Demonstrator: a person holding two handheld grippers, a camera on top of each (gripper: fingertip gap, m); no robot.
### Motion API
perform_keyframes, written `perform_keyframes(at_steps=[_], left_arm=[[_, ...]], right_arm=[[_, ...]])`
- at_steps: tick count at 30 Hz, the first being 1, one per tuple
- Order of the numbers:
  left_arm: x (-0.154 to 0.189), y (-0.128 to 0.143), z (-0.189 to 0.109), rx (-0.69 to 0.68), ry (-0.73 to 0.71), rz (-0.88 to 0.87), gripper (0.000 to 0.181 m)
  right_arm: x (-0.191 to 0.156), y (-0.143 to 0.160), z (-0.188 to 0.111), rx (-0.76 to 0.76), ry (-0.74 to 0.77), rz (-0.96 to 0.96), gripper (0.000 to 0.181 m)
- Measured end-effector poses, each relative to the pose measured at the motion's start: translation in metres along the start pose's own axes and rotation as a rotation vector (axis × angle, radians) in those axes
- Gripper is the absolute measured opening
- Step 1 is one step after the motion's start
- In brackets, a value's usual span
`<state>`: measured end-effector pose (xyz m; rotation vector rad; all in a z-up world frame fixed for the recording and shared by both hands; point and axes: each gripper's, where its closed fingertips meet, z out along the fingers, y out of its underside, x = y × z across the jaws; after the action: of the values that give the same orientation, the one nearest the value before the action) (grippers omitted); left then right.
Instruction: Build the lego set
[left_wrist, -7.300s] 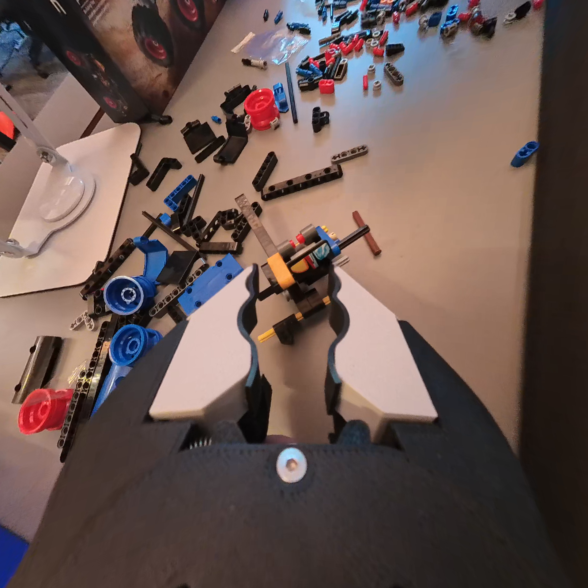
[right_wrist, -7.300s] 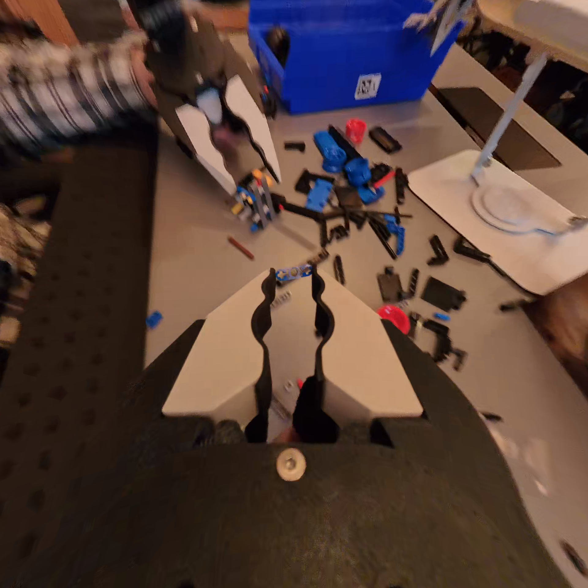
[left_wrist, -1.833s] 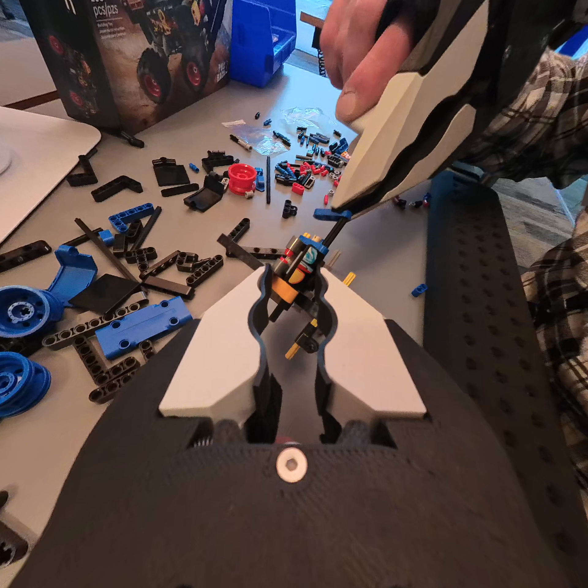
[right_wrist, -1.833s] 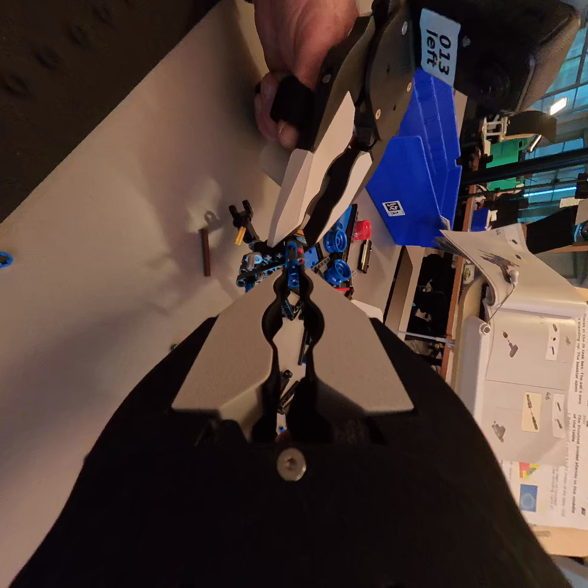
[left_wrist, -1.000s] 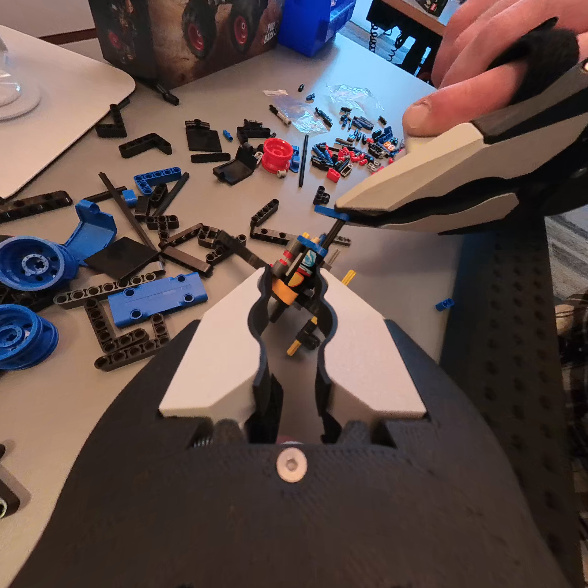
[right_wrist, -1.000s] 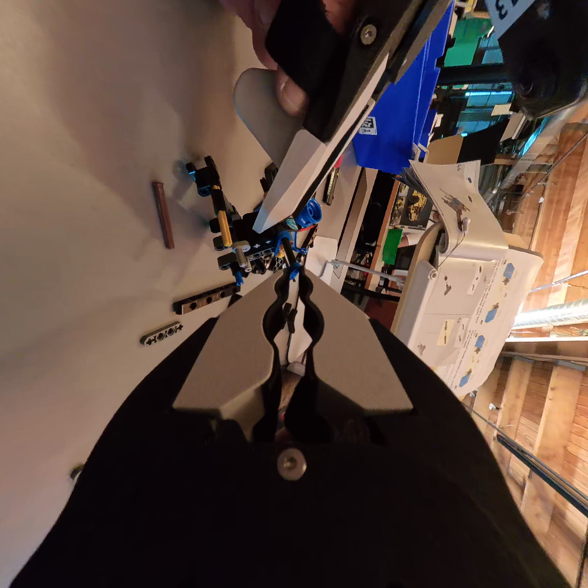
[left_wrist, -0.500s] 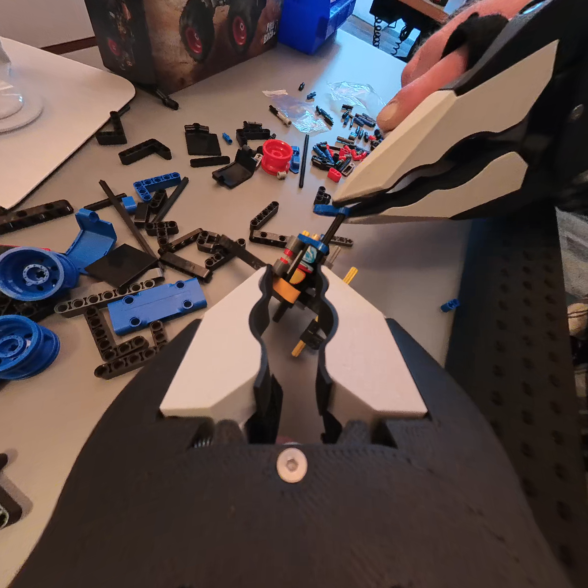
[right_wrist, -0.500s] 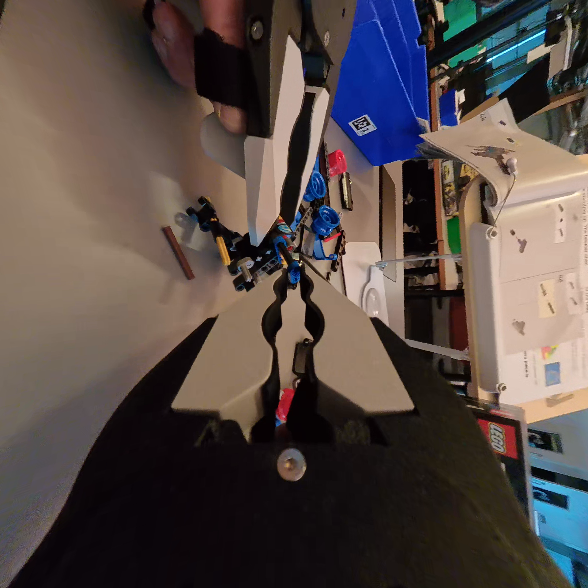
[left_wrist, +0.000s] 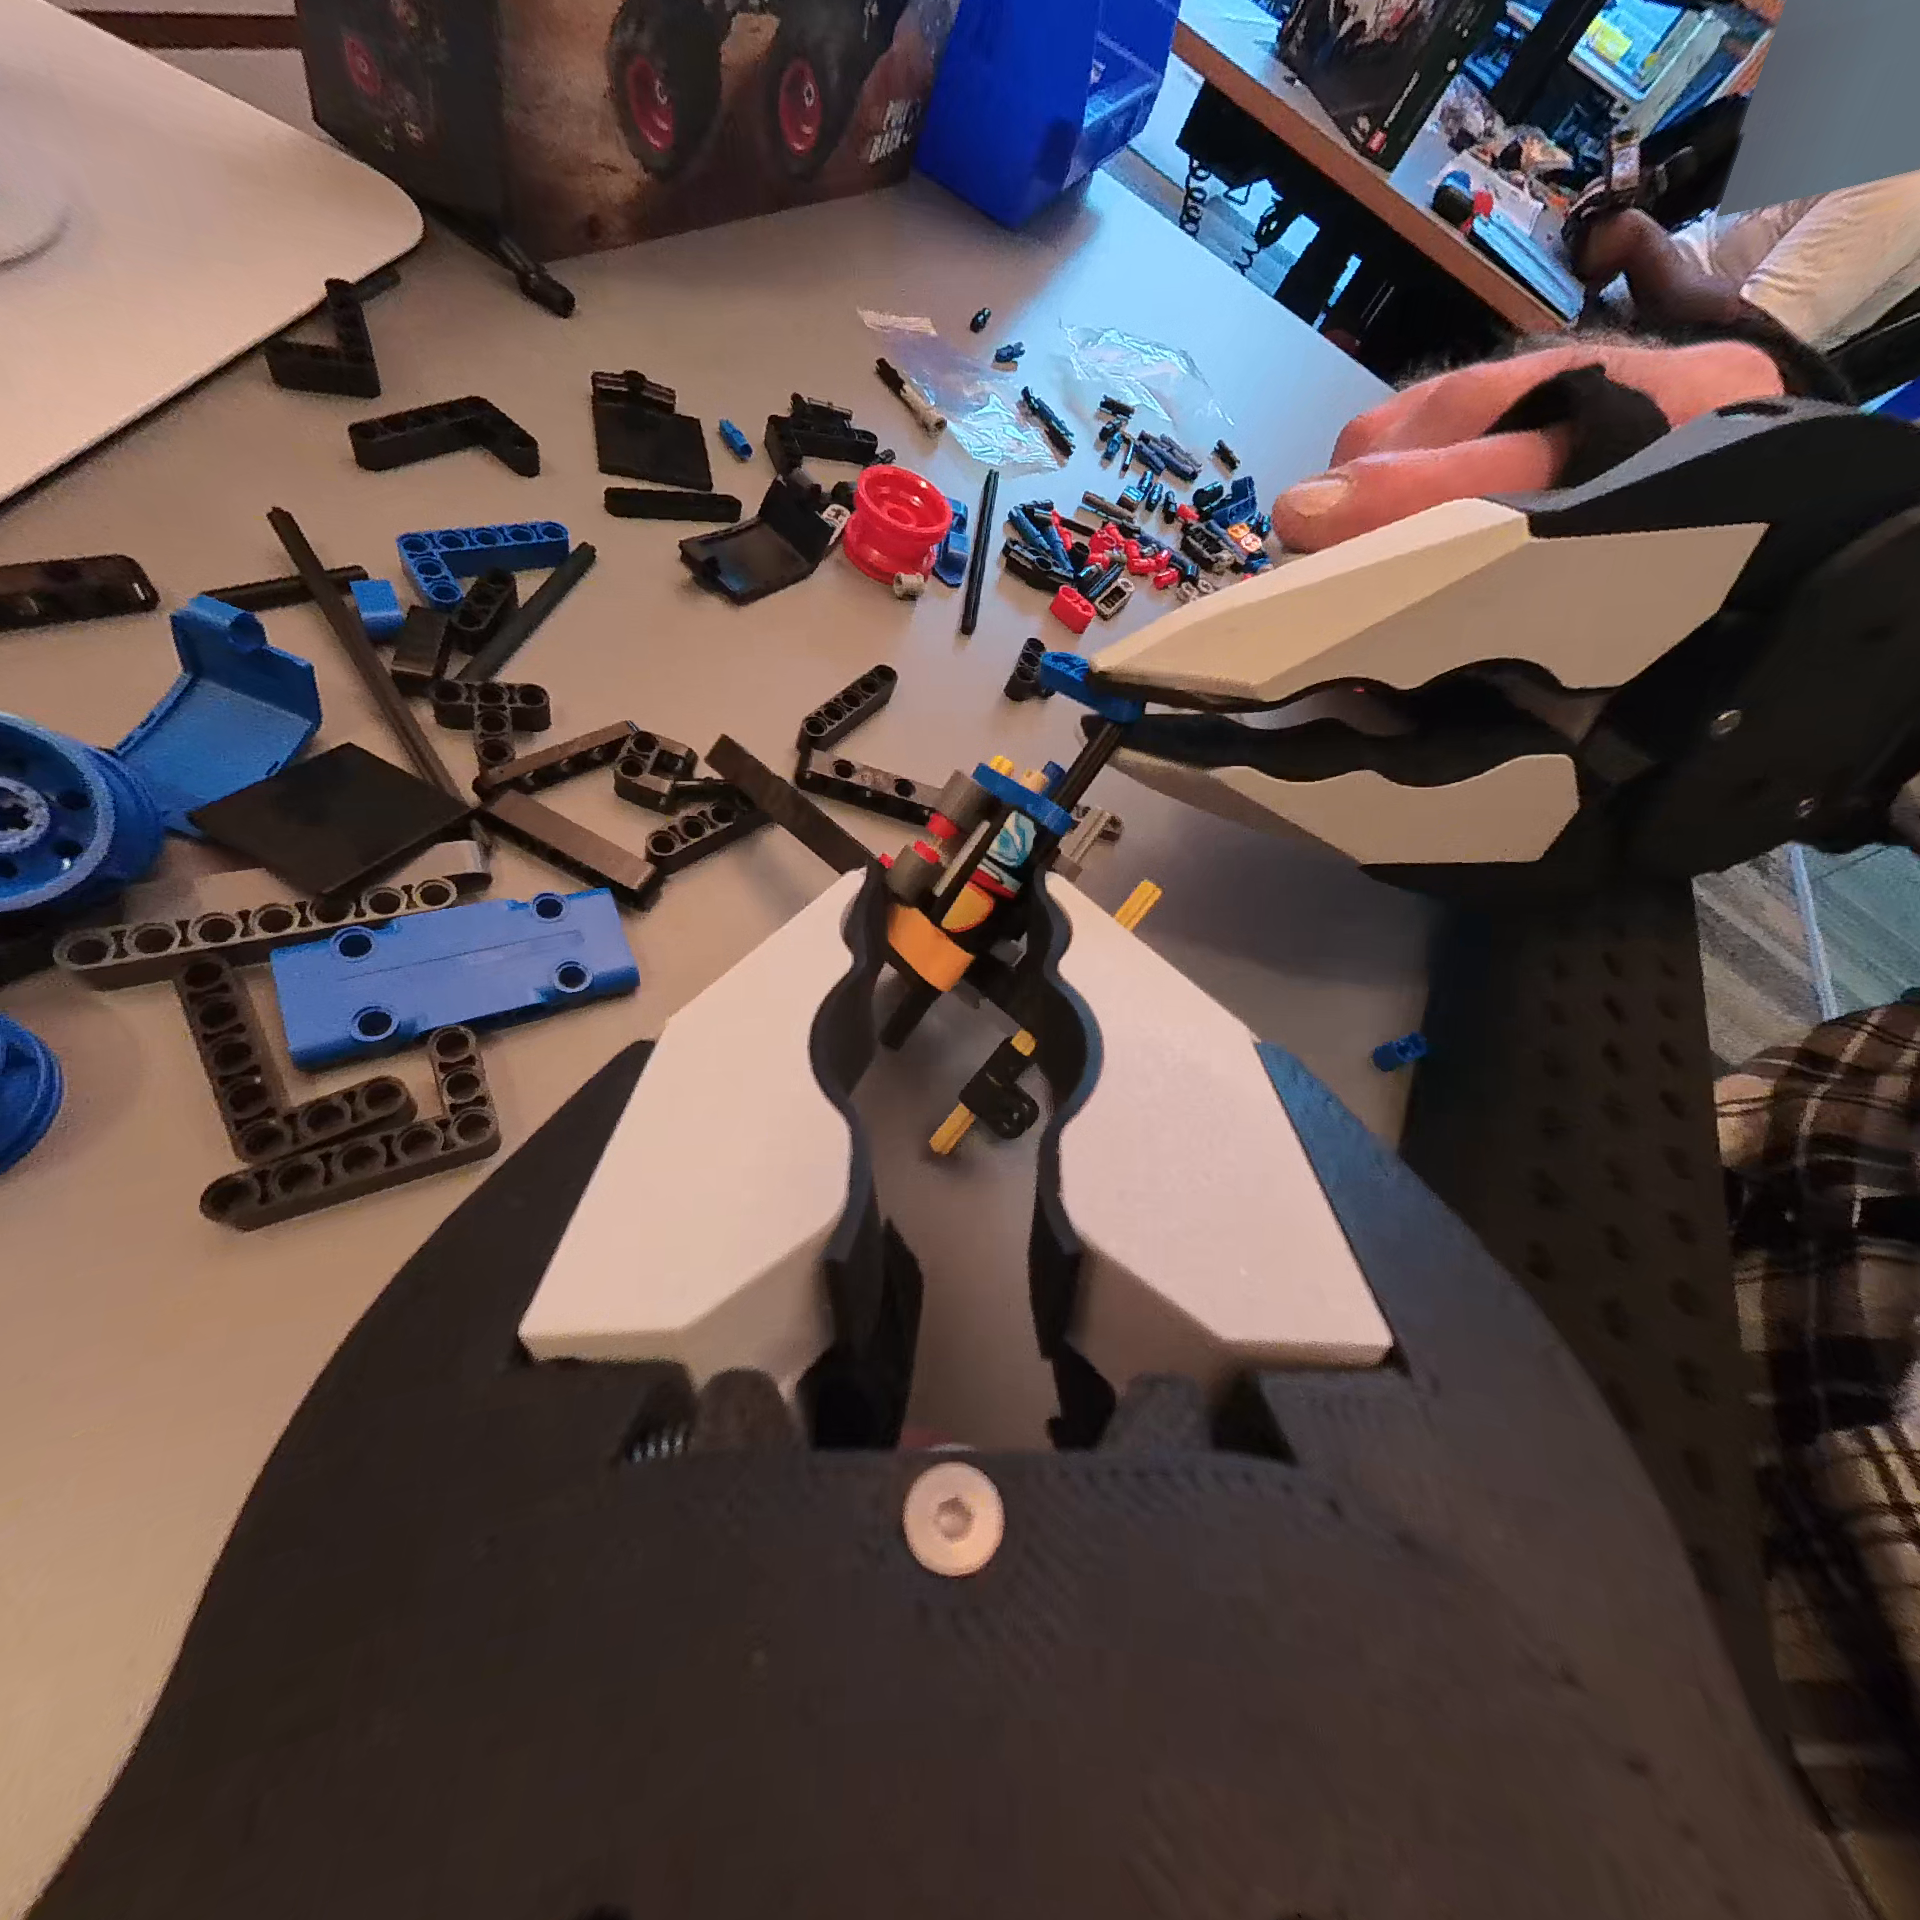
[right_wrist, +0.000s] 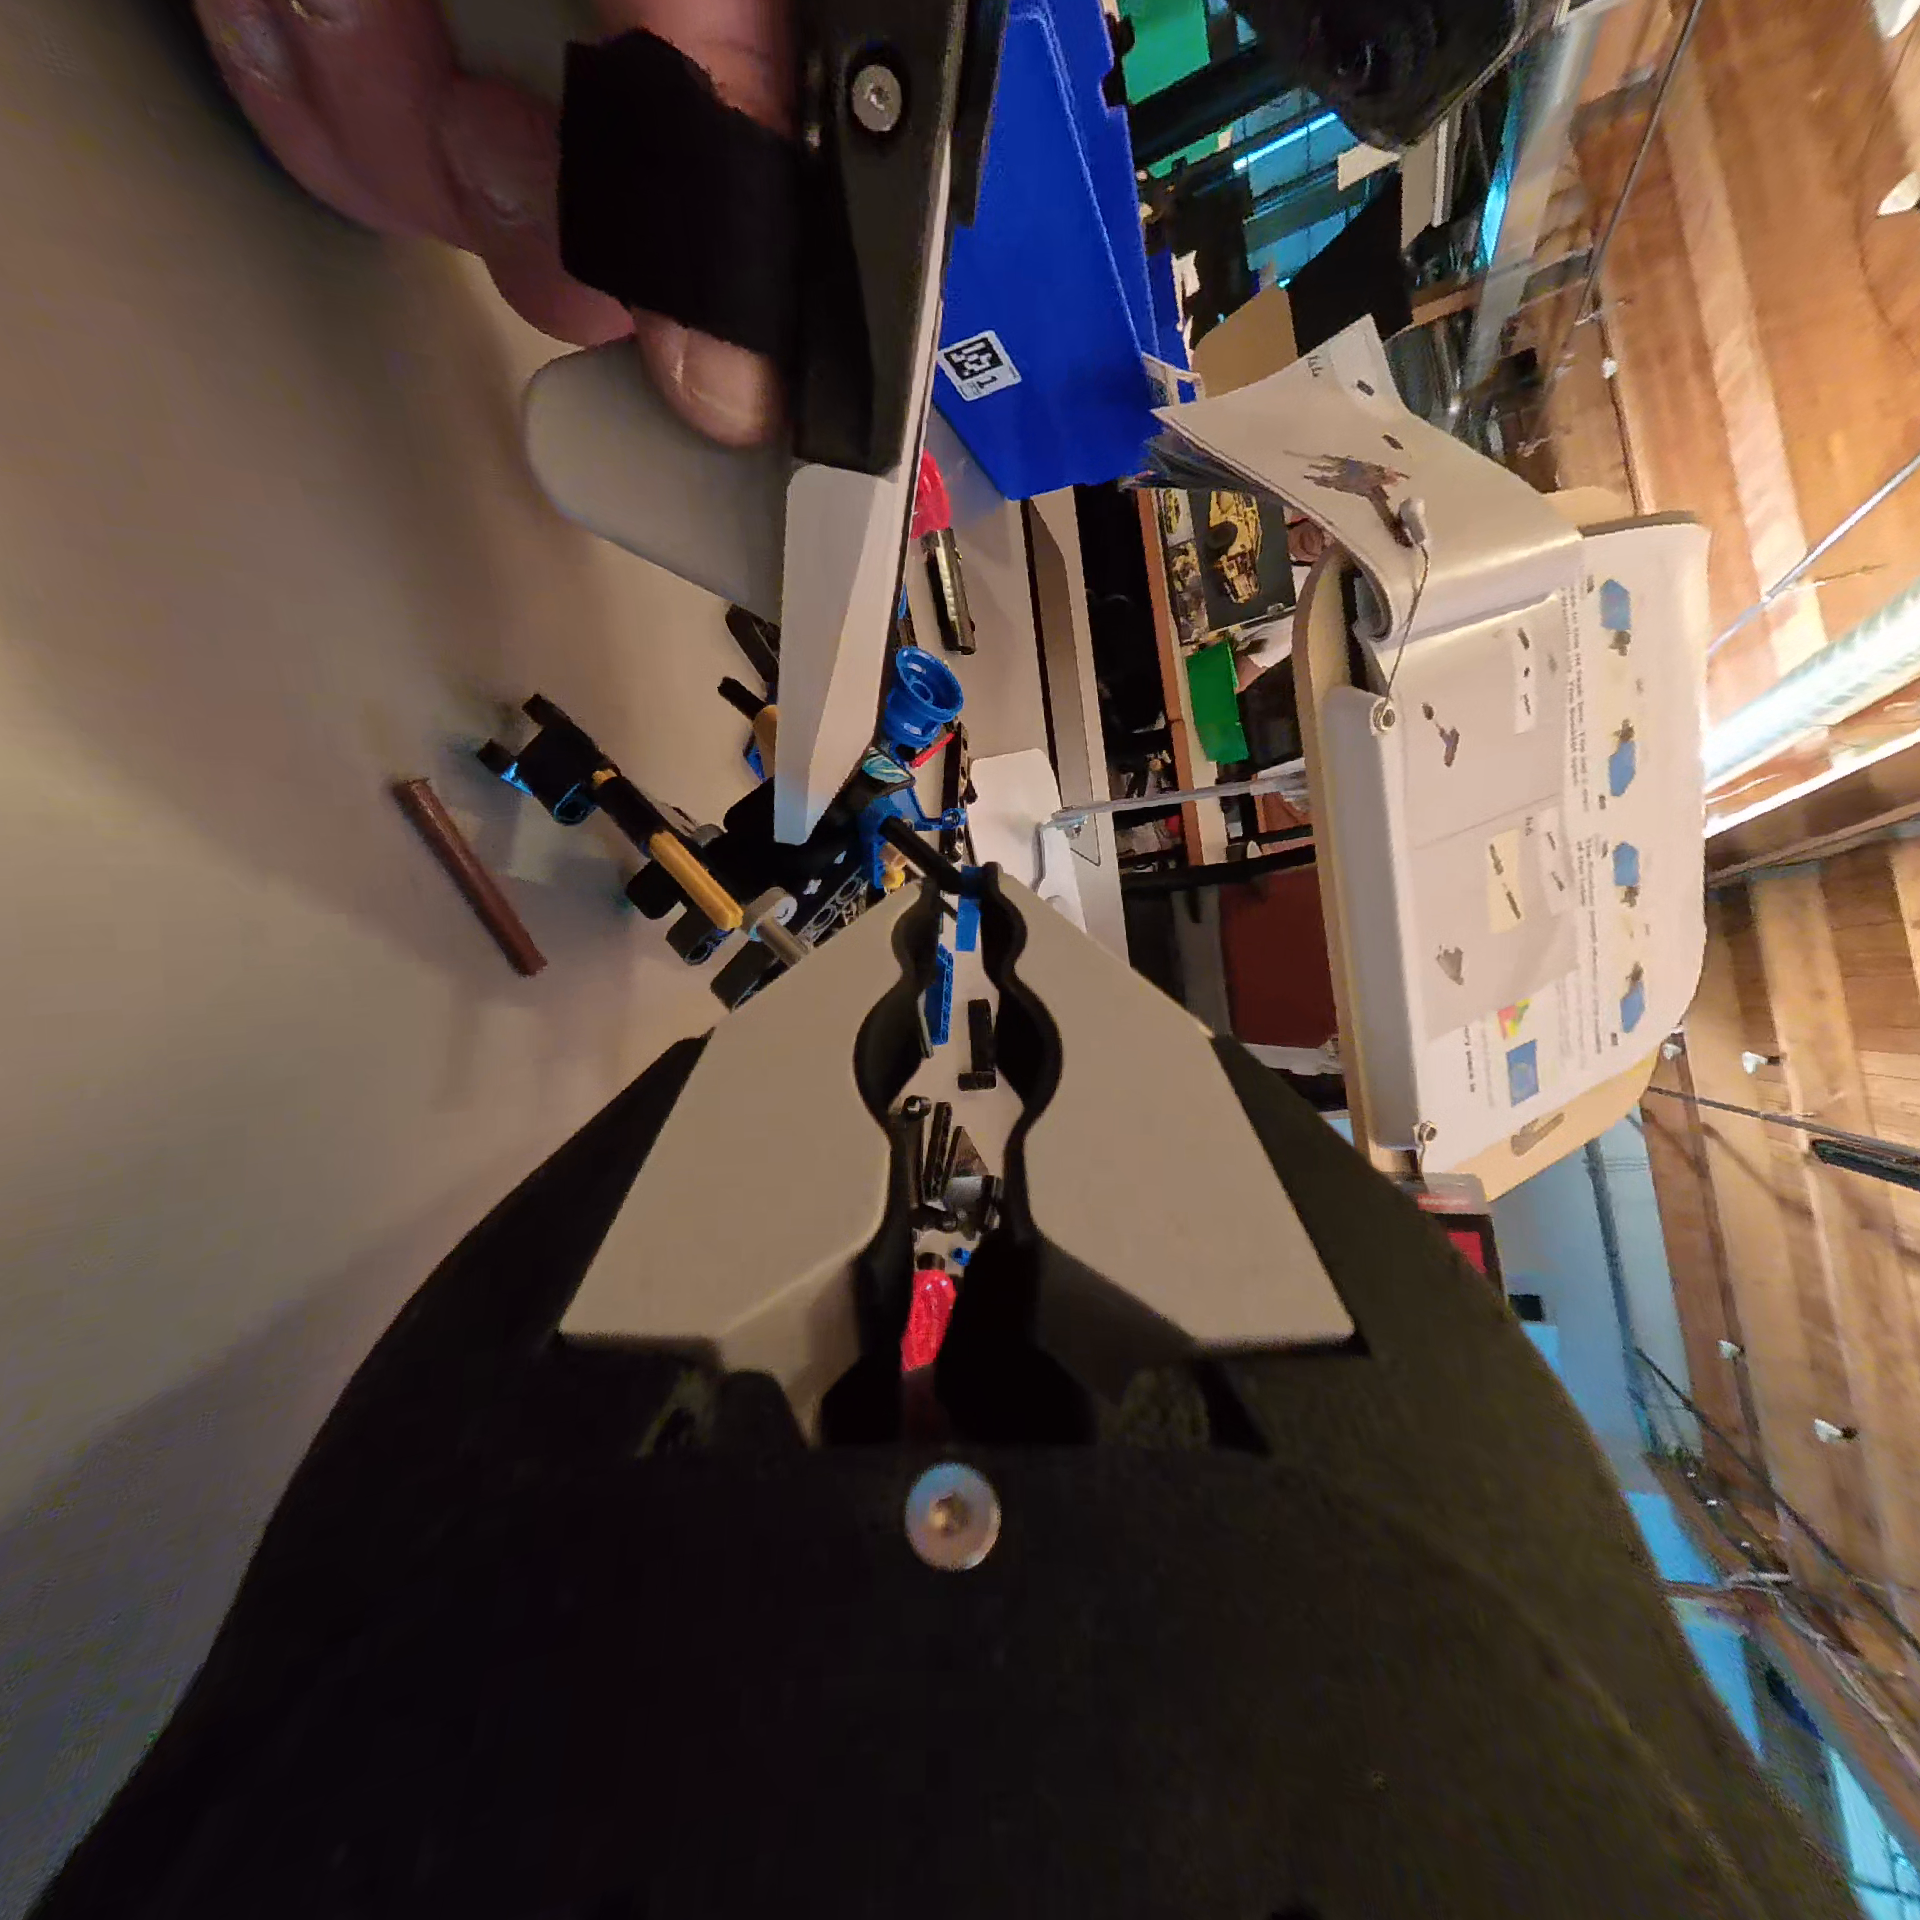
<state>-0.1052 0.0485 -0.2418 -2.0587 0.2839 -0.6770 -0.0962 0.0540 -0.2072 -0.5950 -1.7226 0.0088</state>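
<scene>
The half-built model (left_wrist: 961, 873) sits at the centre of my left wrist view, just above the tips of my left gripper (left_wrist: 951, 914), whose fingers are pinching its orange and black body while its lower end with the yellow pin (left_wrist: 951, 1132) hangs between them over the grey table (left_wrist: 727, 312). A black rod (left_wrist: 1096, 753) sticks up out of the model toward the right, and on its tip sits the small blue piece (left_wrist: 1086, 686) that my right gripper (right_wrist: 961, 914) is pinching between nearly closed fingers, coming in from the right edge of that view. Over the last second the right gripper has rolled about the rod, its flat side turning from edge-on to tilted, while the blue piece has stayed at the rod's tip rather than sliding down. I judge the piece is started on the rod but not seated, so it needs a straight push along the rod. To the left lie loose black beams (left_wrist: 343, 1143), a blue plate (left_wrist: 447, 966) and a red wheel (left_wrist: 894, 520); the set's box (left_wrist: 582, 114) stands in the upper left.
</scene>
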Motion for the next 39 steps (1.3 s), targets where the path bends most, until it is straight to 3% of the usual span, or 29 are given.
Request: perform_keyframes(at_steps=[7, 15, 23, 31, 39], left_arm=[[-0.005, -0.001, 0.0, 0.01, -0.006, -0.046, 0.023], [-0.007, -0.002, -0.001, 0.024, -0.018, -0.062, 0.023], [-0.005, -0.013, -0.004, 0.104, 0.044, -0.182, 0.023], [-0.002, -0.017, -0.004, 0.139, 0.075, -0.219, 0.022], [-0.001, -0.02, -0.004, 0.152, 0.096, -0.224, 0.023]], right_arm=[[0.002, 0.0, 0.007, -0.007, 0.065, 0.04, 0.003], [0.004, 0.002, 0.009, 0.026, -0.024, 0.353, 0.005], [0.008, -0.002, 0.011, 0.052, 0.012, 0.375, 0.021], [0.011, -0.004, 0.008, 0.058, 0.017, 0.377, 0.026], [0.01, -0.008, 0.002, 0.11, 0.001, 0.321, 0.007]])
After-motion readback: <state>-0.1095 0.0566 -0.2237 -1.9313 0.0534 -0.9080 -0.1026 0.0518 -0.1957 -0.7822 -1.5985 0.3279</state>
